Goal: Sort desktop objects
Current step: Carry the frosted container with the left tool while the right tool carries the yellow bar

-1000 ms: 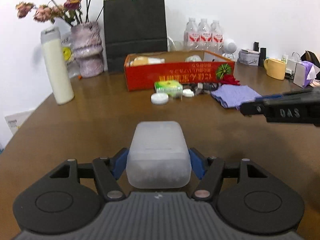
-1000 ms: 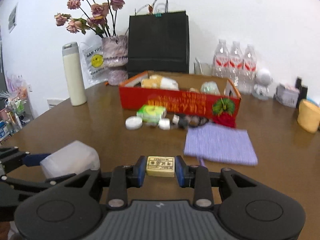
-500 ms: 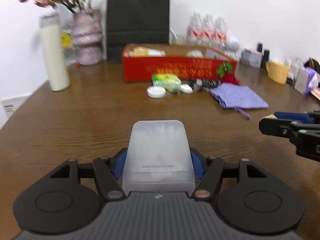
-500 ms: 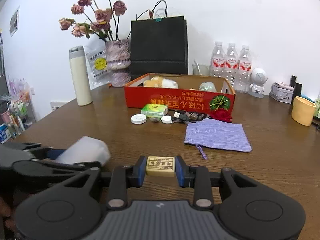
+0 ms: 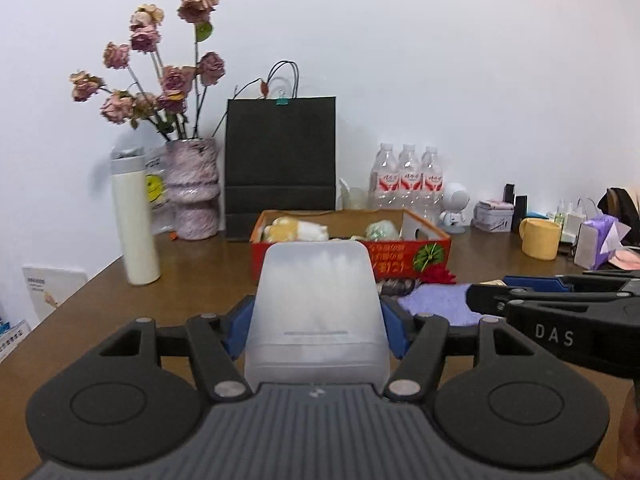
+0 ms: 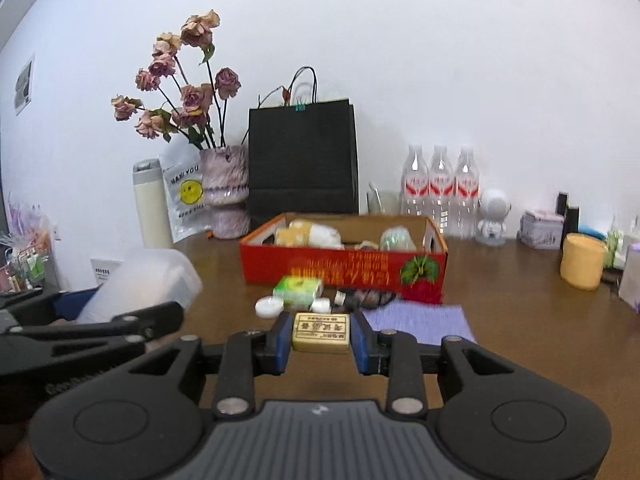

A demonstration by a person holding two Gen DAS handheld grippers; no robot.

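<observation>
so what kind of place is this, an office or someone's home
Hard to say for sure; it looks like a cluttered desk in an office or home workroom. A brown wooden table stands against a plain white wall, with water bottles, a yellow mug and a vase of dried roses along the back.

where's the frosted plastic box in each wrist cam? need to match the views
Left wrist: the frosted plastic box fills the centre foreground, clamped in the left claw.
Right wrist: the same box shows at the left edge, mid-height, with the left claw's arm below it.
Shared landmark: the red cardboard box, in front of the black paper bag.
</observation>
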